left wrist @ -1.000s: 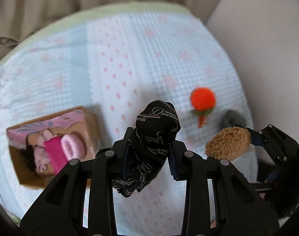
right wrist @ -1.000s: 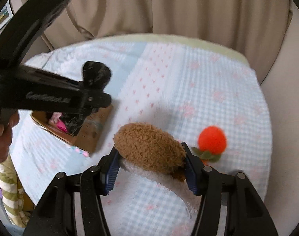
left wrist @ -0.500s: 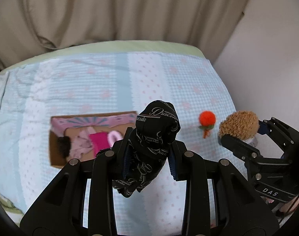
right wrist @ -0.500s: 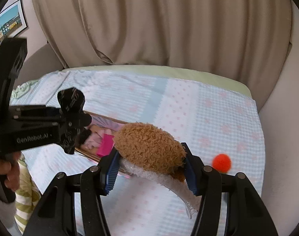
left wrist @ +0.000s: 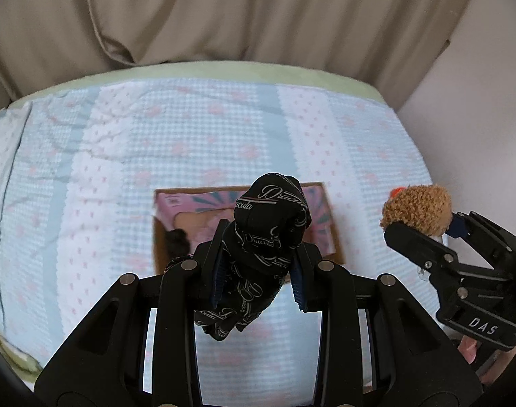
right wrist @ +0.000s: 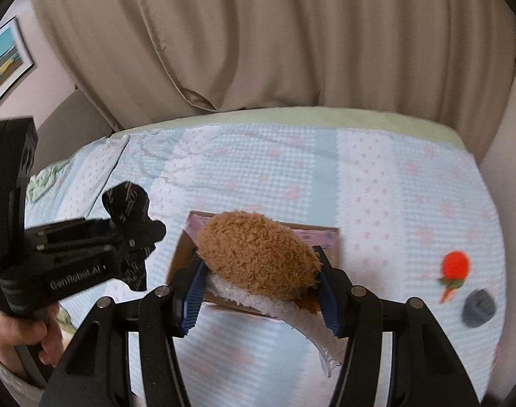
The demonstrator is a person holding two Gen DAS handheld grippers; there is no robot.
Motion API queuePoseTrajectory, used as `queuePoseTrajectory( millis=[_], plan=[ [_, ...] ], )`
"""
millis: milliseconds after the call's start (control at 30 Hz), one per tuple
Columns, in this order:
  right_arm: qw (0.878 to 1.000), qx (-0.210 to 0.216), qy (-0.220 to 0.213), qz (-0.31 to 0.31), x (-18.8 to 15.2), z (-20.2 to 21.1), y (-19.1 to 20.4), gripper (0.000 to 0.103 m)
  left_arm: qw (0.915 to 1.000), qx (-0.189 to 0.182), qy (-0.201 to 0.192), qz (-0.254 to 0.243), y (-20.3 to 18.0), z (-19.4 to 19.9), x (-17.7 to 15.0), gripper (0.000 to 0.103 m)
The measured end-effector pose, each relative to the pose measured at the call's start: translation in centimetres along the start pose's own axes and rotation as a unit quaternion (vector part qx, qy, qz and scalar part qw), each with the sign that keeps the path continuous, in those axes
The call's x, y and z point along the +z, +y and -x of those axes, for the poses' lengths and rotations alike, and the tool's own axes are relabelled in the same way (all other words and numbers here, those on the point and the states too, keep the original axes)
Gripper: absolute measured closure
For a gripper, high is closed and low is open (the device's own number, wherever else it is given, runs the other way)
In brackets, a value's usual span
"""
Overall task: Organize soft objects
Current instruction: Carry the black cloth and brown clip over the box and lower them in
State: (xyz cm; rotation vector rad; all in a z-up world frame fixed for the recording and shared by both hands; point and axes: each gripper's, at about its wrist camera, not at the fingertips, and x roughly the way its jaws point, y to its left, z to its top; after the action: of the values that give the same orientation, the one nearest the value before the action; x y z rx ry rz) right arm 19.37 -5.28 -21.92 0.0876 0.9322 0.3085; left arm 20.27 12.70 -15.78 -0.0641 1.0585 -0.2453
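My left gripper is shut on a rolled black cloth with white script and holds it above the bed, in front of the cardboard box. My right gripper is shut on a brown fuzzy plush with a white underside, held over the box. Each gripper shows in the other's view: the right gripper at the right, the left gripper at the left. The box holds pink and dark soft items, mostly hidden.
An orange pompom with a green leaf and a grey round item lie on the checked bedspread at the right. A beige curtain hangs behind the bed. A wall stands at the right.
Both grippers have risen and swung left, holding their loads. The box now lies straight ahead under both, and the pompom has shifted to the right edge.
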Motion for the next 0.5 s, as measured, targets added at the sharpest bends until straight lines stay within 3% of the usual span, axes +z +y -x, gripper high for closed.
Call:
queuePoseTrajectory(
  millis=[267,500],
  plan=[
    [0.998,-0.010,0.047,-0.043,1.1,-7.4,1.7,0.050,0.9988,-0.006,0.047,0.010,6.2,-5.7,1.2,0.075],
    [0.994,-0.010,0.096,-0.054,1.8,-14.4,-0.2,0.050,0.9955,-0.013,0.091,0.022,7.8,-11.7,1.4,0.075]
  ],
)
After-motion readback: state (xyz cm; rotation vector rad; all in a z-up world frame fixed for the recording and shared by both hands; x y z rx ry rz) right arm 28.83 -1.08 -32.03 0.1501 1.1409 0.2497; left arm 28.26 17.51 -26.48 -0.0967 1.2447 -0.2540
